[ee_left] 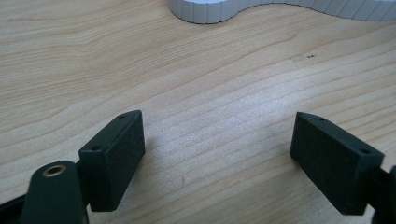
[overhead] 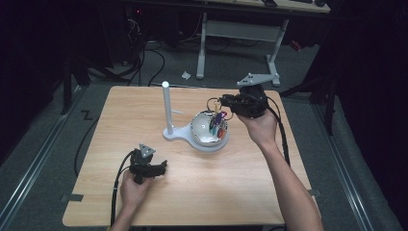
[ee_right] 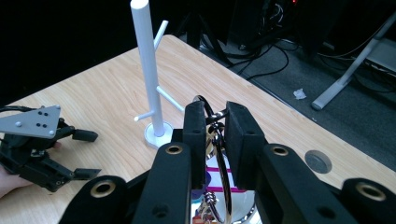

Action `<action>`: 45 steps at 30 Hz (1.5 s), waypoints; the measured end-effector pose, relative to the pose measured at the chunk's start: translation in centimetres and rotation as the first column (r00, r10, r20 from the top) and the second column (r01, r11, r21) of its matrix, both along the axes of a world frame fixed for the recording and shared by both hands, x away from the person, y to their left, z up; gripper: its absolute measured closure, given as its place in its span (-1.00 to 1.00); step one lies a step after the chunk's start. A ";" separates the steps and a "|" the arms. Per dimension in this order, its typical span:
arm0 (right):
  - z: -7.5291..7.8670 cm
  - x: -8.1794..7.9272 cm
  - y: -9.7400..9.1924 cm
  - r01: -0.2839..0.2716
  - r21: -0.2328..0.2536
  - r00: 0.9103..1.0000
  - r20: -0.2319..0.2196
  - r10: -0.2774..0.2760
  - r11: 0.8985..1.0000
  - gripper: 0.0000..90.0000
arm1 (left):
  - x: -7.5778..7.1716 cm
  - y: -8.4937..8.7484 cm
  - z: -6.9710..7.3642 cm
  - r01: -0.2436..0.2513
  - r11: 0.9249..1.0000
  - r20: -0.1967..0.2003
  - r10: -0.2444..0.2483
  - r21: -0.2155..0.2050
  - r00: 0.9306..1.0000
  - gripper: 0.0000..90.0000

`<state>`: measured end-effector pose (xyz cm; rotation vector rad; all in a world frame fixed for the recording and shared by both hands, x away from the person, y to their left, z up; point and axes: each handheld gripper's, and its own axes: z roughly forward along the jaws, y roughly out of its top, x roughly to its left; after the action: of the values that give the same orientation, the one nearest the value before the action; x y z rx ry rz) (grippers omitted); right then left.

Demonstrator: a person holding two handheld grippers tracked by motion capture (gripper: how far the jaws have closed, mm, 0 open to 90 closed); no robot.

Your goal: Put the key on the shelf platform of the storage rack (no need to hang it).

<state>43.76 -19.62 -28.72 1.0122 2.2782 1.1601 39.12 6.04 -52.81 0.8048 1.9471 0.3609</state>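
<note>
In the high view the person's left hand (overhead: 132,188) is nearest, resting on the table (overhead: 231,192) and holding the left gripper (overhead: 161,167), whose jaws stand spread with nothing between them. Well beyond it and to its right, the right gripper (overhead: 222,102) is held above the table, its jaws pinching the top of a key ring (overhead: 213,102); the bunch of coloured keys (overhead: 219,122) hangs straight below the jaws, over the shiny bowl (overhead: 204,130) of the white stand (overhead: 175,134). The stand's post (overhead: 166,106) rises just beside the bowl, on the side away from the right gripper. In the left gripper view the two black pads (ee_left: 114,156) are wide apart over bare wood, and the ribbed edge of the stand's base (ee_left: 205,11) lies well ahead of them. In the right gripper view the jaws are pressed together on the metal ring (ee_right: 215,122), which loops up above and down below the pads; the keys (ee_right: 208,207) dangle beneath, the post (ee_right: 148,70) stands ahead and slightly left, and the other gripper (ee_right: 86,154) lies far left on the table.
</note>
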 end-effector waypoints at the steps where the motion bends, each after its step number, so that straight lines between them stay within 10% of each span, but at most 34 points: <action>1: -0.1 0.2 0.2 0.000 0.001 1.000 -0.002 0.000 1.000 0.77 | 0.0 0.0 0.0 0.006 1.000 0.003 -0.006 0.003 1.000 -0.60; 45: -8.0 2.2 1.7 -0.001 0.041 0.993 -0.117 0.006 0.999 0.76 | 0.0 0.0 -0.1 0.009 1.000 0.008 -0.009 0.010 1.000 -0.60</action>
<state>46.00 -17.97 -36.68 1.1203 2.3555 1.1825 39.14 6.06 -52.88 0.8174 1.9353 0.3681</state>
